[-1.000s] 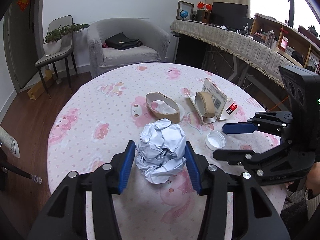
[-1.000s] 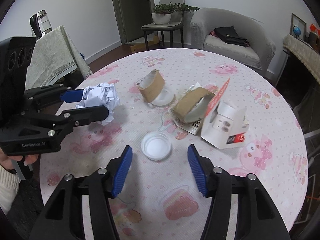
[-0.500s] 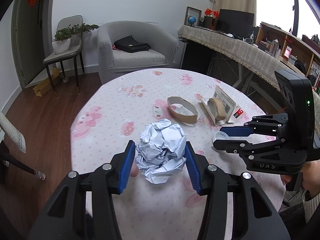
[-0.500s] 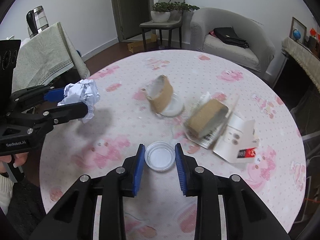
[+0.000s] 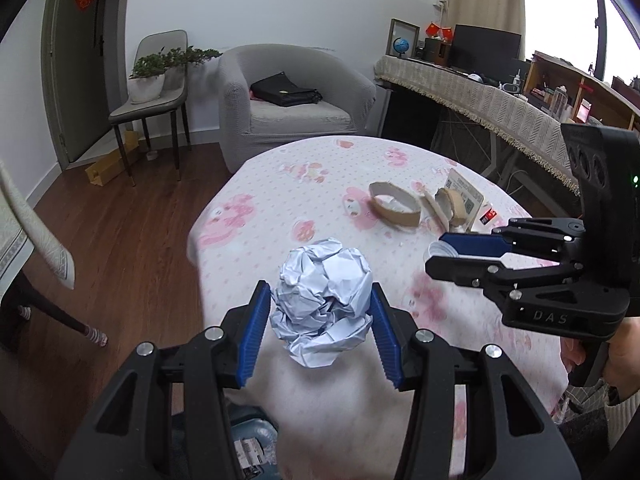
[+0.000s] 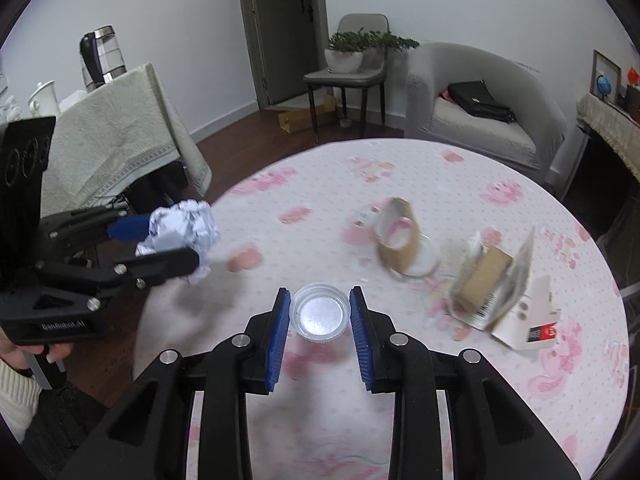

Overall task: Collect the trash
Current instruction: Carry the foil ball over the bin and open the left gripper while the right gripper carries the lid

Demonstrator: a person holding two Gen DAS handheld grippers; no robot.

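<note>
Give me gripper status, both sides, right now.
Left gripper: shut on the crumpled paper ball, lifted off the table.
Right gripper: jaws shut on the plastic lid.

Ahead of the left tool, past the round table with its pink-patterned cloth (image 5: 320,184), sits a grey armchair (image 5: 292,100) with a black bag (image 5: 285,93) on the seat. Left of that stands a chair carrying a potted plant (image 5: 154,74). Off to the right tool's left, a kettle (image 6: 100,54) stands on a cloth-covered table (image 6: 112,136).
</note>
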